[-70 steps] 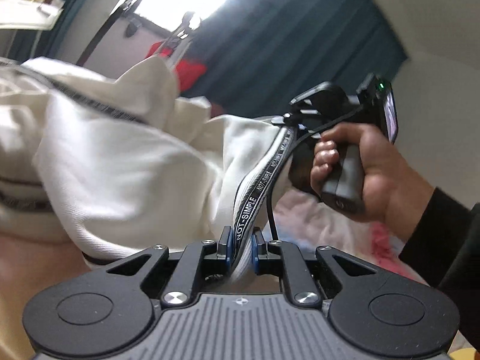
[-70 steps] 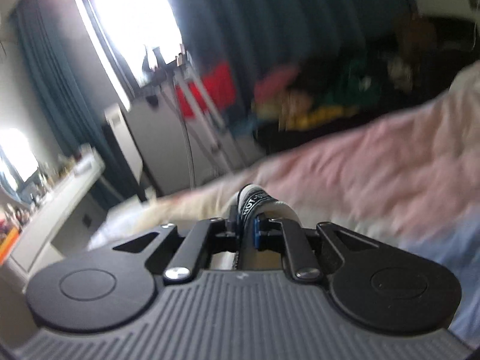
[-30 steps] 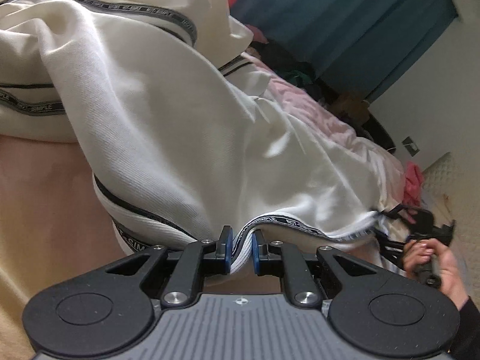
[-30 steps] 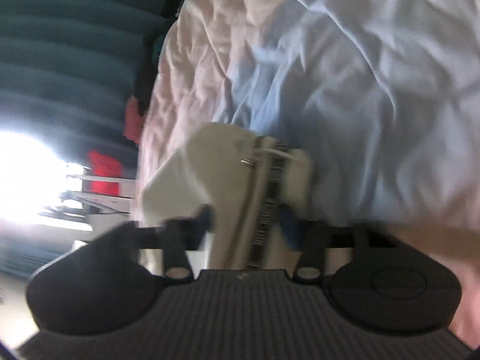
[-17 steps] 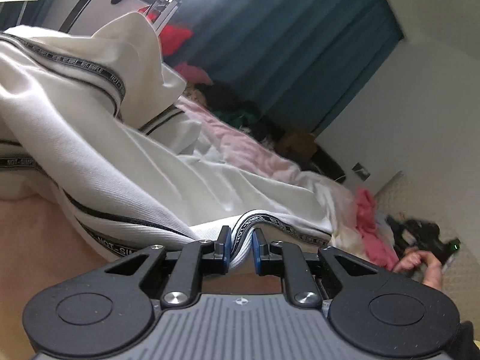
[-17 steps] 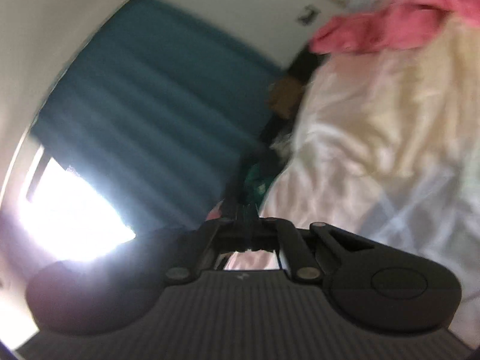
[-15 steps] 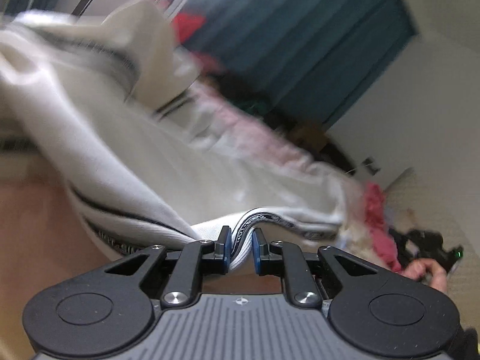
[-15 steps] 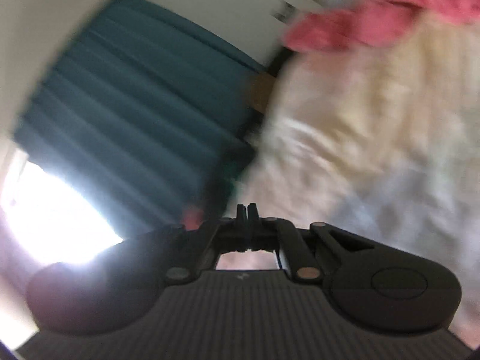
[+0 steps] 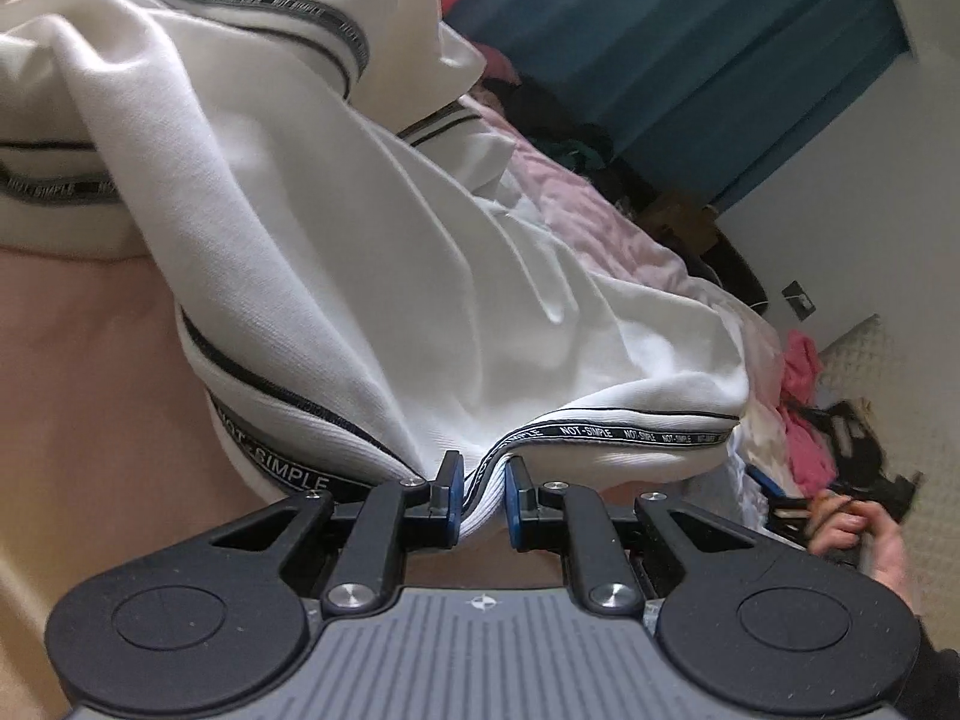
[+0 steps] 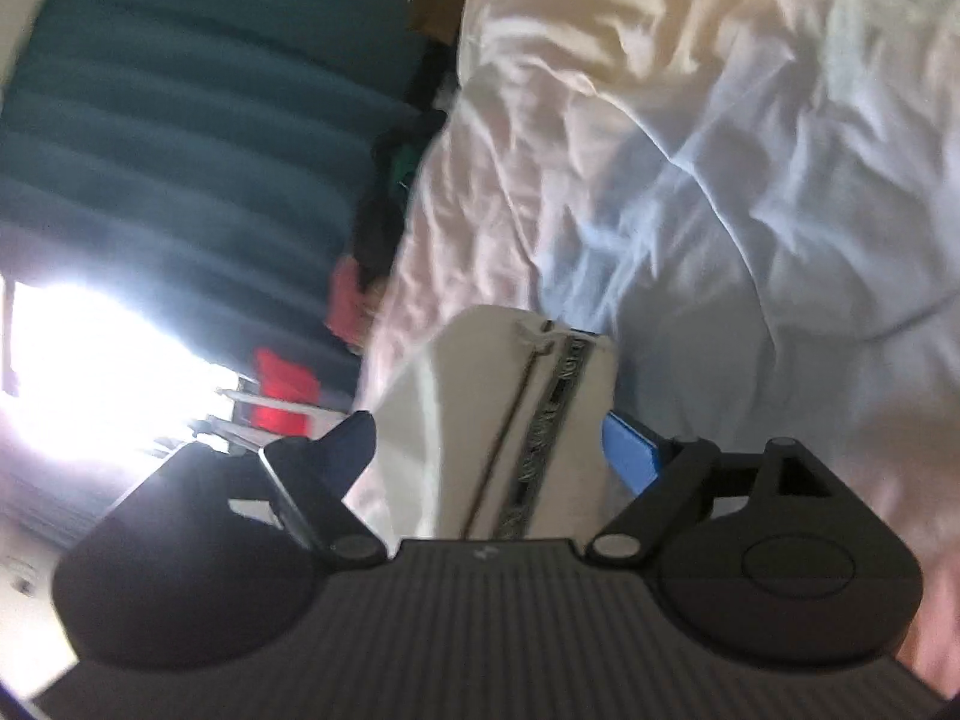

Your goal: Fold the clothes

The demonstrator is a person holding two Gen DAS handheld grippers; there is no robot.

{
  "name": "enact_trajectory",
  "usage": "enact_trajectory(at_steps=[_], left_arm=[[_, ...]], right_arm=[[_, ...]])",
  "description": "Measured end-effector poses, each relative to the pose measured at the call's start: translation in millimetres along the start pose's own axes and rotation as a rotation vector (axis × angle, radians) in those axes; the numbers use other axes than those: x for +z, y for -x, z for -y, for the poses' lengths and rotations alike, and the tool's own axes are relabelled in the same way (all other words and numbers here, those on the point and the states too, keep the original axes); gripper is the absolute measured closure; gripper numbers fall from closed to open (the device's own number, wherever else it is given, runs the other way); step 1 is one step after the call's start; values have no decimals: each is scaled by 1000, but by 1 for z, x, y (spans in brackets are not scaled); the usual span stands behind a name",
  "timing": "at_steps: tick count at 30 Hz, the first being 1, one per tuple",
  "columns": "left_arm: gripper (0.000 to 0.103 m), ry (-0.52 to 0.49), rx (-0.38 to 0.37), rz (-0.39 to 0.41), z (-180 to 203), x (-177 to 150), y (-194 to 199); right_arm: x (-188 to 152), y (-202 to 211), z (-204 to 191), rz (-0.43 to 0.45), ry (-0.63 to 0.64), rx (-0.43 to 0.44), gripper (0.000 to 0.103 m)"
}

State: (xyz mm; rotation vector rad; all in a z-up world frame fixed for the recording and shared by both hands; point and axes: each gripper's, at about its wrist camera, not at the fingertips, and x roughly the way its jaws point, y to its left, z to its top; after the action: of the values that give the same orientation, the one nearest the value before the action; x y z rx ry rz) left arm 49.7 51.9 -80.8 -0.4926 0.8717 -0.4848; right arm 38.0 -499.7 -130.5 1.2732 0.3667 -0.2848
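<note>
The left tool [image 9: 483, 495] is clamped on the ribbed hem of a white garment [image 9: 372, 276] trimmed with black "NOT-SIMPLE" tape [image 9: 624, 433]. The cloth drapes away toward ten o'clock over a peach bed cover [image 9: 90, 372]. At four o'clock a hand [image 9: 858, 537] grips a blurred black tool. Teal curtains [image 9: 690, 42] hang at one o'clock.
</note>
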Motion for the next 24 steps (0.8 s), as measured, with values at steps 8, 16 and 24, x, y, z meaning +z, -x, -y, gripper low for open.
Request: enact_trajectory(at_steps=[8,16,24], left_arm=[[89,2,11,-25,1,4,-10],[87,-28,-73,32,2,7,3],[43,-71,-238,68,21,12,15]], right_arm=[[0,-60,8,-62,26,-124,29],[-1,-63,-21,15,230,-150,94],[35,30,-35,282,249,-36,95]])
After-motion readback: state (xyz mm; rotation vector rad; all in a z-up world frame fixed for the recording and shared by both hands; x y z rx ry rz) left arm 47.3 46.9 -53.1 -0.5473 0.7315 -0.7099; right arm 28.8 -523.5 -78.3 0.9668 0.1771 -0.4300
